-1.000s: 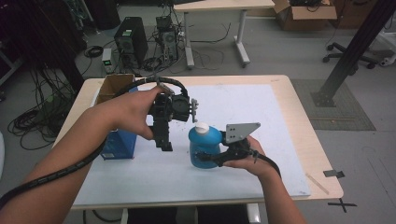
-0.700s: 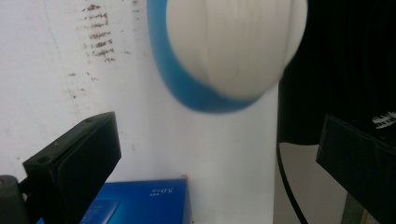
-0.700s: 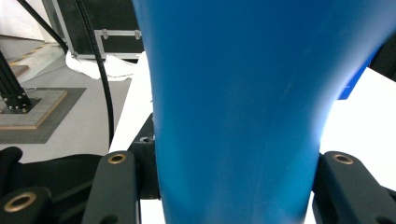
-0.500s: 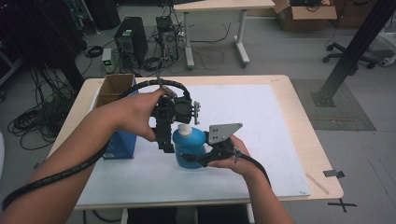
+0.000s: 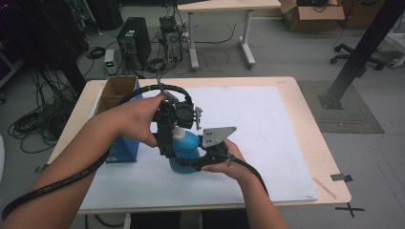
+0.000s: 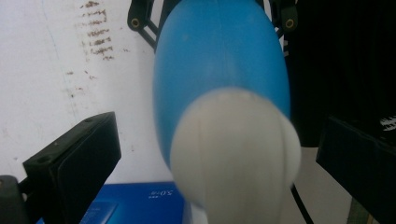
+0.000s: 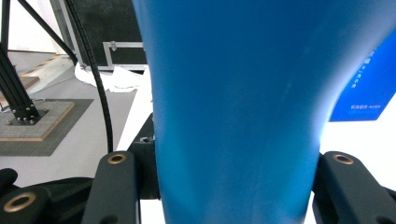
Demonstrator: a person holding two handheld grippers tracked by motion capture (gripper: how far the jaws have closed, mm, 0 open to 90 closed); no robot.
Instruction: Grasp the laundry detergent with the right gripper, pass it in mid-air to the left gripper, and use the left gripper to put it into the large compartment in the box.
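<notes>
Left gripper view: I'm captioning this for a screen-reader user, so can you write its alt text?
A blue bottle with a white cap stands close between the left gripper's open black jaws, cap nearest the camera and blurred. The right gripper clamps the bottle's body further down, above a white table; a blue box lies below.

A pale wooden bench [image 5: 305,124] carries a large white sheet [image 5: 267,129] that covers most of its top. At nine o'clock on the bench, an open brown cardboard box [image 5: 116,90] stands at the far left edge, with a blue box [image 5: 125,148] just in front of it, nearer the viewer. A strip of tape [image 5: 324,187] lies on the bare wood at four o'clock. Beyond the bench, at twelve o'clock, two computer towers [image 5: 131,43] sit on the grey floor among loose cables, beside a second table [image 5: 224,7]. At two o'clock, a black slanted post [image 5: 356,57] stands on a dark mat [image 5: 351,114]. An office chair [image 5: 360,50] sits farther back.
</notes>
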